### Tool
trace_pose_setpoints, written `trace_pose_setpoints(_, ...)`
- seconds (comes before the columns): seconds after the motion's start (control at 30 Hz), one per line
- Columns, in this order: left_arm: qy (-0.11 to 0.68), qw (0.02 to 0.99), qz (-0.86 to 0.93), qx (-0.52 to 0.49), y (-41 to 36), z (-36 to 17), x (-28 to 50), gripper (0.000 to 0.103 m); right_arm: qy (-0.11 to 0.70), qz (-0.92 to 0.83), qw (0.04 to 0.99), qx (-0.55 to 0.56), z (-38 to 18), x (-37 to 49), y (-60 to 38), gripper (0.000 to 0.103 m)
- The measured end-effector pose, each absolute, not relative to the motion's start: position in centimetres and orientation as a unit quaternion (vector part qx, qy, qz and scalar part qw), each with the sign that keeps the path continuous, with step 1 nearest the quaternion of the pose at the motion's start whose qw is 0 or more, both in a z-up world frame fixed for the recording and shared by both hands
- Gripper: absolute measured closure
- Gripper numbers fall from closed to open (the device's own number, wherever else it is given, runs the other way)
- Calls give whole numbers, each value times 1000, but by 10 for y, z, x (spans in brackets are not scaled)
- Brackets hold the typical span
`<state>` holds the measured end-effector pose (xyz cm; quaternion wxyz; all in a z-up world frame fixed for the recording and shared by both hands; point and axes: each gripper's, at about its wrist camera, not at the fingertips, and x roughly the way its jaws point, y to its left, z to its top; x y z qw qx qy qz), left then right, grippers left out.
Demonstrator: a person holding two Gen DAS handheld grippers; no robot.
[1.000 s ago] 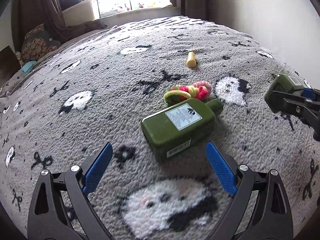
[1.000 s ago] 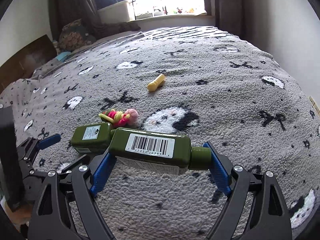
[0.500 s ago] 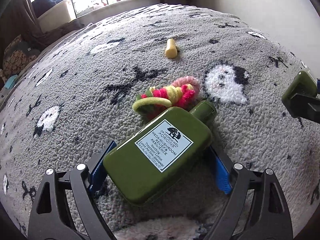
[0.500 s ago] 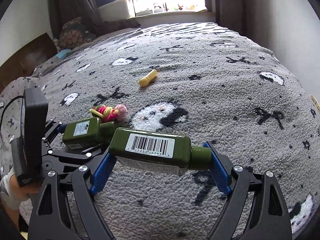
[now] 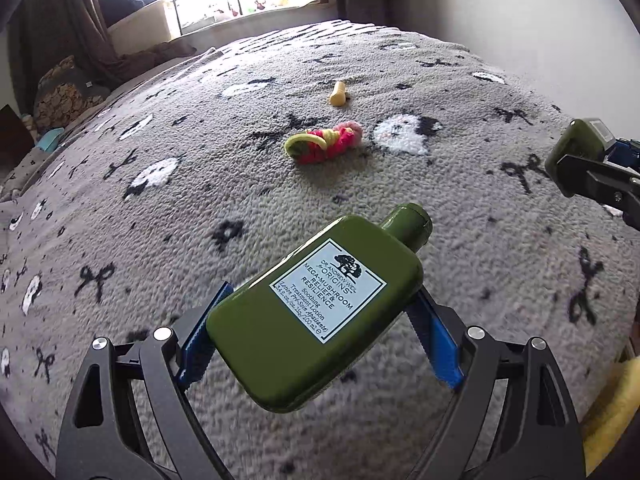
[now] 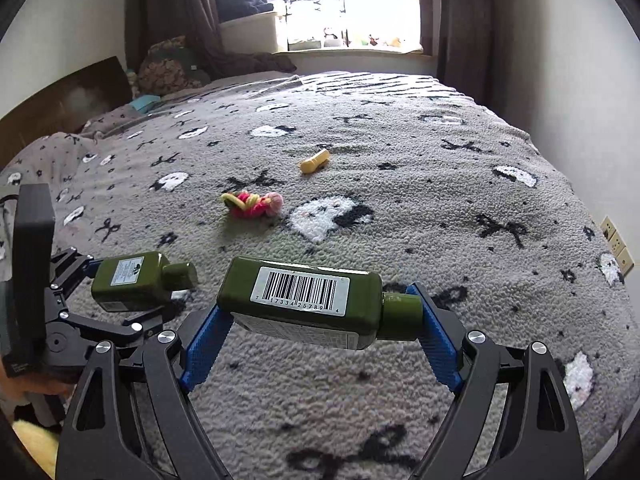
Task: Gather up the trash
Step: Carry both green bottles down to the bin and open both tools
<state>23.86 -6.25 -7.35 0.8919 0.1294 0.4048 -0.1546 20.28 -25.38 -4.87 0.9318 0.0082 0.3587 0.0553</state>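
My left gripper [image 5: 320,320] is shut on a green lotion bottle [image 5: 328,292] with a white label, held tilted above the grey blanket [image 5: 200,208]. My right gripper [image 6: 320,320] is shut on a second green bottle [image 6: 300,292], barcode side up, gripped end to end with its cap against the right pad. In the right wrist view the left gripper [image 6: 120,292] and its bottle [image 6: 132,280] hang at the lower left. The right gripper's bottle [image 5: 576,144] shows at the left wrist view's right edge. A bundle of pink and yellow hair ties [image 5: 324,144] [image 6: 252,204] and a small yellow tube [image 5: 338,94] [image 6: 315,161] lie on the blanket.
The bed runs to a window sill [image 6: 352,54] with curtains at the far end. Pillows [image 6: 168,72] and a dark headboard [image 6: 60,108] are at the left, a white wall with sockets [image 6: 618,240] at the right. Something yellow [image 5: 612,408] sits below the bed's near edge.
The left gripper moved onto the bottle lying by the hair ties, closed on it and lifted it back off the blanket. The right gripper kept its bottle and drew back too.
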Motion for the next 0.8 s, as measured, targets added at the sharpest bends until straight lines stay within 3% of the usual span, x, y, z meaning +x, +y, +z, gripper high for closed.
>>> trace_pose_setpoints(0.43,340,925,-136,102,-39,-14,74,21,266,40,957,-111,11,38,-242,17)
trace_pose_setpoints(0.8,334,931,-134,67,-18,-53,-12,21,271,100,954,-84,-31,-28,-212,17)
